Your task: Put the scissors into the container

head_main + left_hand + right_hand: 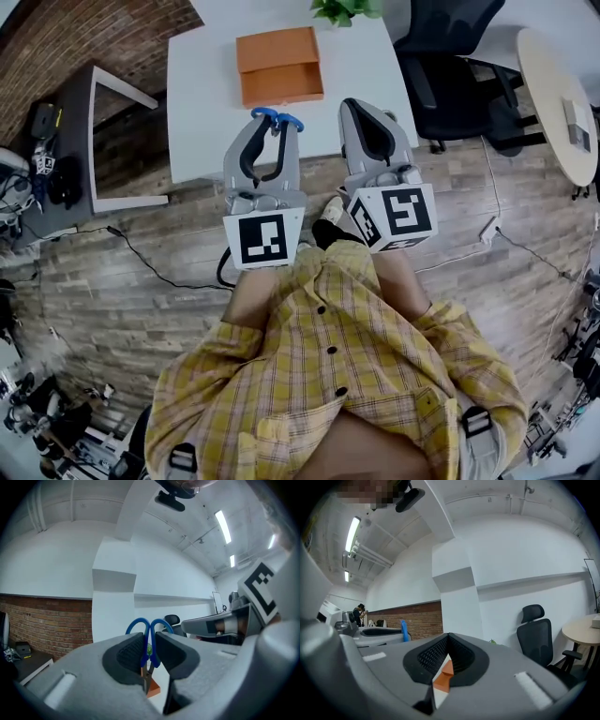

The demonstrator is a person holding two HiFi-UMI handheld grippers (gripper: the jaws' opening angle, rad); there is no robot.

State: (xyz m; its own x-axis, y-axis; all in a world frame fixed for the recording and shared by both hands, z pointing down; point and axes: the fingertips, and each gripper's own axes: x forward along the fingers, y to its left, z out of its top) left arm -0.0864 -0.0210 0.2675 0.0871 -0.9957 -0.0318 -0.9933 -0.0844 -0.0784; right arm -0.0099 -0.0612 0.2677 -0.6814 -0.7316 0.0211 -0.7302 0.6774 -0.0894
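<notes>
**Scissors in hand, short of the box: the drop was where it could go wrong**

The scissors (144,651) sat clamped between the fingers of the left gripper (274,131). Their blue handle loops stuck out past the fingertips and the blades trailed back under the pads. They hung on my side of the orange container (281,67), just short of its near wall and not yet over its opening.

The hold was on the thin neck below the loops. From the left gripper view I could not quite tell how much metal the pads covered. I judged that the scissors might pivot or slide if the gripper swung.

Letting go too soon would have dropped them on the white table (202,103) in front of the container. Coming in too low could have caught the loops on that near wall and pushed the light box away.

The right gripper (367,111), beside the left one and equally short of the container, had its fingers together on nothing. It could have knocked the container's right corner if it travelled alongside.
</notes>
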